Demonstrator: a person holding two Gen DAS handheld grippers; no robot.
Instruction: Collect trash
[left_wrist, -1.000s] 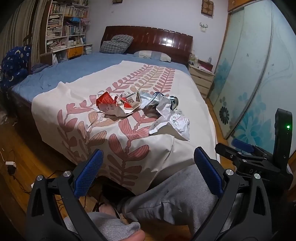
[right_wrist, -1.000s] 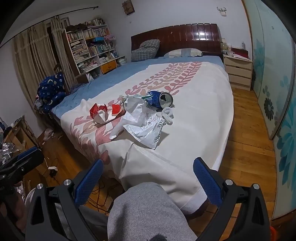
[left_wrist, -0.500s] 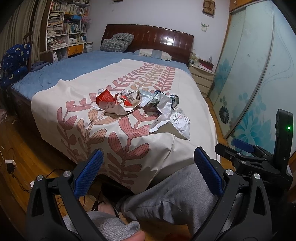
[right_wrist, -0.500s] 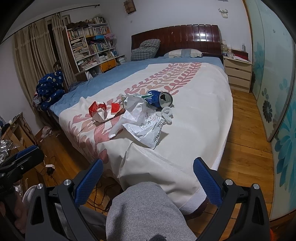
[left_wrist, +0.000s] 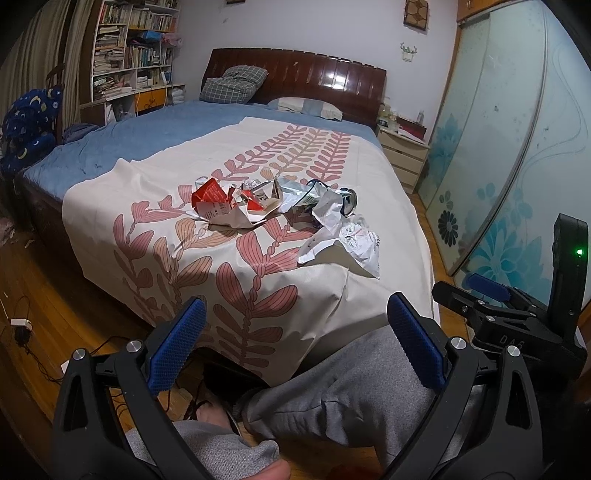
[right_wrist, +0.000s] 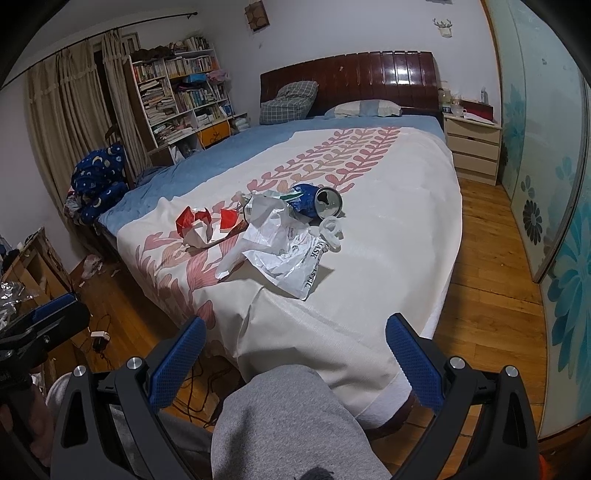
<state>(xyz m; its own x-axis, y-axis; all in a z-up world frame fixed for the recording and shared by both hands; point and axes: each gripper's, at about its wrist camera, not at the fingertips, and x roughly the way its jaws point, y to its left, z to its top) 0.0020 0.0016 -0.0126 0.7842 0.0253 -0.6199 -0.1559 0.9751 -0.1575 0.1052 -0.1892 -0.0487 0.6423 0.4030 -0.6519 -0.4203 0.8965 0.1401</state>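
Spread wide, the blue-padded fingers (left_wrist: 176, 347) of the left gripper (left_wrist: 295, 343) hold nothing and touch nothing. In the left wrist view the gripper is held low and level at the near edge of the scene, above the person's grey-trousered legs (left_wrist: 343, 384), aimed at the foot of the bed (left_wrist: 122, 147). On the cream leaf-print cover (left_wrist: 258, 288), well apart from the fingertips, lies the trash: a torn red and white carton (left_wrist: 214, 201) to the left, crumpled wrappers (left_wrist: 291, 195) in the middle, a white plastic bag (left_wrist: 343, 236) nearest the bed's foot, and a blue can (left_wrist: 349, 199) on its side behind the bag. At the right edge sits the other gripper's black body (left_wrist: 517, 321), low beside the knee, with a green light on it.

From the right wrist view, the right gripper (right_wrist: 293, 343) also has its fingers (right_wrist: 413, 362) fully parted and empty. It is held low over a grey knee (right_wrist: 291, 417), pointing at the near right corner of the bed. The white plastic bag (right_wrist: 284, 251) is the closest piece, the blue can (right_wrist: 314, 199) lies just behind it with its open mouth toward the camera, and the red and white carton (right_wrist: 199, 225) sits further left. A bookshelf (right_wrist: 177, 99) stands far left and a nightstand (right_wrist: 472, 147) far right.
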